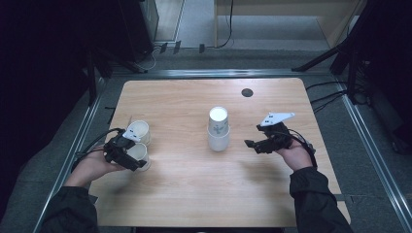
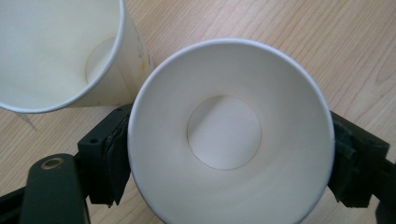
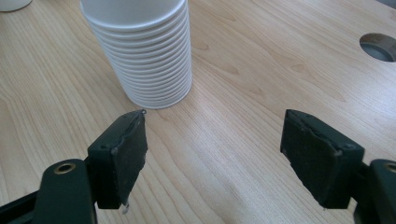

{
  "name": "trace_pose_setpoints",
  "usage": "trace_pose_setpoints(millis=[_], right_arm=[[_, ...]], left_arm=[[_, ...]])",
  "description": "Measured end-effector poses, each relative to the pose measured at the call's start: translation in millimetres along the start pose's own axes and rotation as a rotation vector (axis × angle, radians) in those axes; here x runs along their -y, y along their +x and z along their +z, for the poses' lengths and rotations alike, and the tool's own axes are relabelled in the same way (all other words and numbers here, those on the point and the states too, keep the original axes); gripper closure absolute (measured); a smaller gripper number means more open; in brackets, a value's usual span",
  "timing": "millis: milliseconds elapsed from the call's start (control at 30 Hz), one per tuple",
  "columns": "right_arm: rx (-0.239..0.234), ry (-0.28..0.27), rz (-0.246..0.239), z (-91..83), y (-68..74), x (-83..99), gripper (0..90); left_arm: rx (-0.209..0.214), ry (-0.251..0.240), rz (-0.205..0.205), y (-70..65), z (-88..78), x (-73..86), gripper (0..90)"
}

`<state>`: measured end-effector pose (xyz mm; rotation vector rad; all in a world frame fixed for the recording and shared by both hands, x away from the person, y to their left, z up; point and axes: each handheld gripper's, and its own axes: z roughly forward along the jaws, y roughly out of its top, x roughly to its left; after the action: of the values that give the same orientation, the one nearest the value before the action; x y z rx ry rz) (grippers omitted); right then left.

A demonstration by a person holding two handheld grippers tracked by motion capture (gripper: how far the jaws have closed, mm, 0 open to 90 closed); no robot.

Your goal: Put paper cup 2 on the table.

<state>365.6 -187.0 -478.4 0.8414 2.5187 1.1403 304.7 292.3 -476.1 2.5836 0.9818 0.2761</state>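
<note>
An upright white paper cup (image 1: 140, 154) (image 2: 229, 140) stands on the wooden table (image 1: 194, 194) near its left edge, between the jaws of my left gripper (image 1: 137, 161). Its rim looks round and unsquashed, and the pads (image 2: 114, 161) sit right beside its wall, so the gripper reads as open. A second upright cup (image 1: 138, 130) (image 2: 46, 51) stands touching it on the far side. An upside-down stack of paper cups (image 1: 218, 131) (image 3: 144, 56) stands mid-table. My right gripper (image 1: 253, 138) (image 3: 215, 154) hovers open and empty to the right of the stack, pointing at it.
A round cable hole (image 1: 247, 92) (image 3: 379, 46) lies in the table's far right part. Bare wood stretches in front of the stack and along the near edge. Metal rails and cables run on the floor around the table.
</note>
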Motion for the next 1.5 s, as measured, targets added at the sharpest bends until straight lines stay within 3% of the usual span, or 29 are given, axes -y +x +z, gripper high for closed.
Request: trace_pose_setpoints(millis=[633, 900, 1100, 1200, 1300, 1500], right_arm=[[-0.005, 0.019, -0.013, 2.4, 1.9, 0.2, 23.4], [-0.006, 0.028, -0.024, 3.3, 3.5, 0.1, 23.4], [-0.006, 0.028, -0.025, 2.9, 3.6, 0.2, 23.4], [-0.006, 0.028, -0.025, 2.5, 3.7, 0.6, 23.4], [-0.005, 0.027, -0.024, 1.3, 3.7, 1.1, 23.4], [-0.005, 0.017, -0.026, -2.8, 5.9, 3.1, 23.3]], left_arm=[[0.02, -0.108, -0.029, 1.6, -24.8, -2.8, 15.2], [0.042, -0.182, -0.051, 0.0, -44.1, -9.8, 15.3], [0.036, -0.219, -0.065, -3.2, -54.0, -15.2, 15.5], [0.047, -0.249, -0.066, -6.4, -58.8, -19.9, 15.8], [0.028, -0.268, -0.068, -10.3, -62.0, -25.4, 16.6], [0.049, -0.303, -0.047, -17.9, -64.3, -37.1, 16.6]])
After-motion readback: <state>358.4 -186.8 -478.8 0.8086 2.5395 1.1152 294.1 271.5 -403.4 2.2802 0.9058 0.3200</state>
